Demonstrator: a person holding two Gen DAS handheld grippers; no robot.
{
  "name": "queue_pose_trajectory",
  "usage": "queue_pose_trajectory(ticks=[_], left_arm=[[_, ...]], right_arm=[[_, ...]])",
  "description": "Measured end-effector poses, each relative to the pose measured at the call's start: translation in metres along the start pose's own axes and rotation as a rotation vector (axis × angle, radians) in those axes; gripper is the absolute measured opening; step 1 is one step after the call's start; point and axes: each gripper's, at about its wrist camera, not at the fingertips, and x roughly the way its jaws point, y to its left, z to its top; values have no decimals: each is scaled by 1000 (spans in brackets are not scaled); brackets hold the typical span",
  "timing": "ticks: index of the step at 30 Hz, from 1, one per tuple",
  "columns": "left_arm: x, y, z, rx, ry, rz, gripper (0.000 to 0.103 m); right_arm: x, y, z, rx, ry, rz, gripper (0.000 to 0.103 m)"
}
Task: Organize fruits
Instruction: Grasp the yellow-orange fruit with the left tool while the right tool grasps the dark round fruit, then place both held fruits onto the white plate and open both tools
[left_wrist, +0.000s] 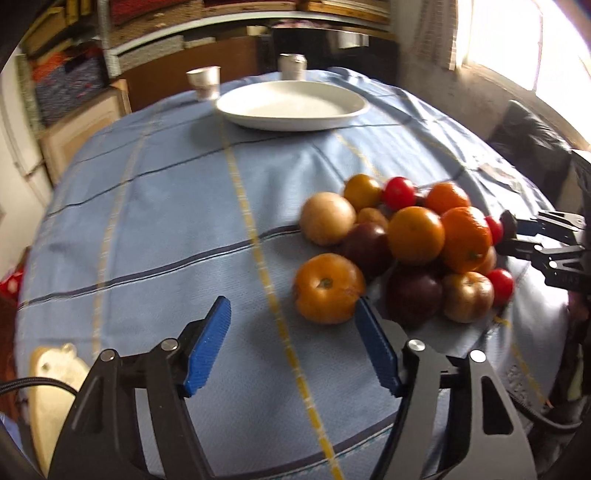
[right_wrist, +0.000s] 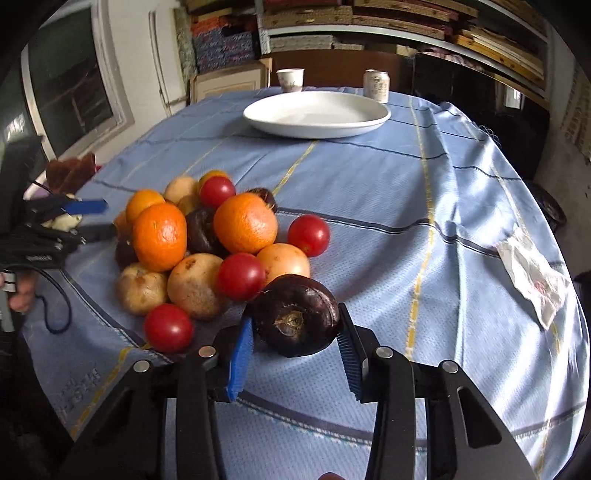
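A pile of fruit (left_wrist: 406, 240) lies on the blue tablecloth: oranges, red tomatoes, dark purple fruits and pale yellow ones; it also shows in the right wrist view (right_wrist: 207, 243). My left gripper (left_wrist: 293, 328) is open and empty, just left of an orange tomato (left_wrist: 327, 288). My right gripper (right_wrist: 295, 332) is shut on a dark purple fruit (right_wrist: 297, 317) at the pile's near right edge. A white plate (left_wrist: 291, 105) sits empty at the far side, also in the right wrist view (right_wrist: 316, 112).
A paper cup (right_wrist: 290, 79) and a can (right_wrist: 376, 85) stand behind the plate. A crumpled wrapper (right_wrist: 532, 273) lies on the cloth at right. Shelves and cartons line the back wall. The table edge curves close at both sides.
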Motion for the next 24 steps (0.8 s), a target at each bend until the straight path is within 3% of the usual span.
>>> queue_pose_trajectory(ticks=[5,11,14,18,24], left_arm=[[18,-5,8,29,23,-69,66],[32,-7,11,12,51,-119,45],[30,-7,10,8,55,-124,44],[13,7,24,-31,43,-148,44],[-11,18,95,-48,-66,-105,44]], right_arm=[[-11,-4,-1,21,-21,17,43],[-13,-7,2,19,-21,12,43],[-14,-12,8,25,-22,33,43],[-16,-16,34,16,-43,80,43],[-1,-25,112,38,-114,180,43]])
